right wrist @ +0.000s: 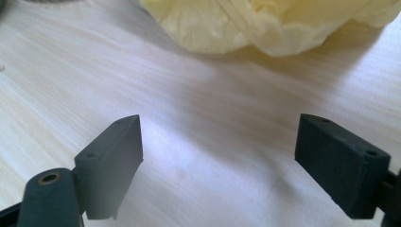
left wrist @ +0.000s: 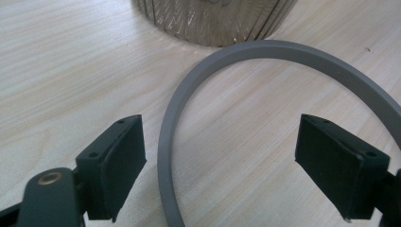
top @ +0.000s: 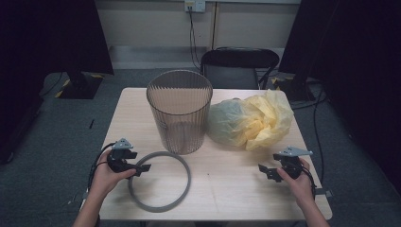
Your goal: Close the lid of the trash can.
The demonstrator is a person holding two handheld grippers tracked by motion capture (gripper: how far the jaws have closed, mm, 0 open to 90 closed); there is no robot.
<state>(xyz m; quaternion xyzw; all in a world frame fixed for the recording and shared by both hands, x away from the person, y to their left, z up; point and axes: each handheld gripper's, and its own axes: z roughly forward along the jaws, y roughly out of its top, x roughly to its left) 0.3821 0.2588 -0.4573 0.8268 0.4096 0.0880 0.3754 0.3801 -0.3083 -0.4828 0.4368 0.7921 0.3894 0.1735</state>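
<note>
A ribbed translucent waste bin (top: pixel 179 109) stands upright at the middle of the wooden table (top: pixel 222 189). A grey ring (top: pixel 160 181) lies flat in front of it. To the bin's right sits a crumpled yellow plastic bag (top: pixel 253 119). My left gripper (top: pixel 142 168) is open at the ring's left edge. In the left gripper view the ring's rim (left wrist: pixel 166 142) curves between the wide-apart jaws, with the bin's base (left wrist: pixel 213 21) beyond. My right gripper (top: pixel 265 171) is open over bare table, below the bag (right wrist: pixel 265 23), with nothing between its jaws.
A dark chair (top: pixel 239 66) stands behind the table's far edge. Cables (top: pixel 317 137) trail over the grey floor at the right. Dark stands flank the table at the back left and back right. Bare table lies between the ring and my right gripper.
</note>
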